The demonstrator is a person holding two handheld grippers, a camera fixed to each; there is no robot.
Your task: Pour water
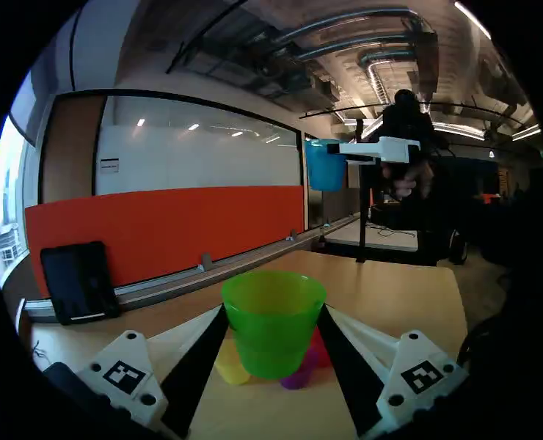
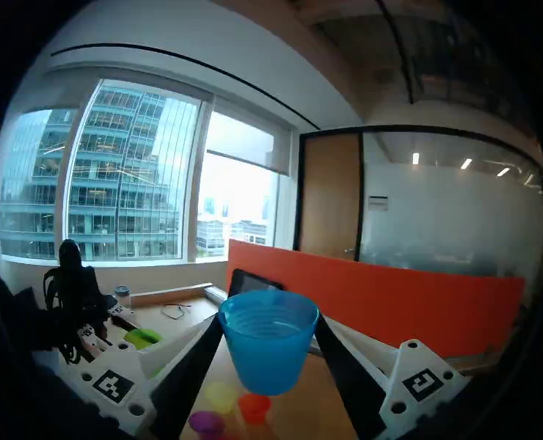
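The left gripper (image 1: 274,314) is closed on the green cup (image 1: 274,323), one finger pressing each side, and the cup stands upright between them with its mouth open to the top. Off to the gripper's far left a dark tablet (image 1: 78,282) leans against the orange partition (image 1: 169,231). Just under the held cup, on the wooden table (image 1: 403,293), stand a yellow cup (image 1: 231,364) to the left, a purple cup (image 1: 299,378) and a pink cup (image 1: 320,348) to the right. Farther ahead, up and to the right, the right gripper (image 1: 335,149) holds the blue cup (image 1: 324,167) well above the table, with a person's hand (image 1: 407,180) behind it. In the right gripper view, that gripper's own fingers clamp the blue cup upright from both sides. Whether it holds water cannot be told. To its lower left the left gripper and green cup show near the table, in front of a large window (image 2: 103,191). The small cups sit directly below the blue cup, and the orange partition runs off to the right.
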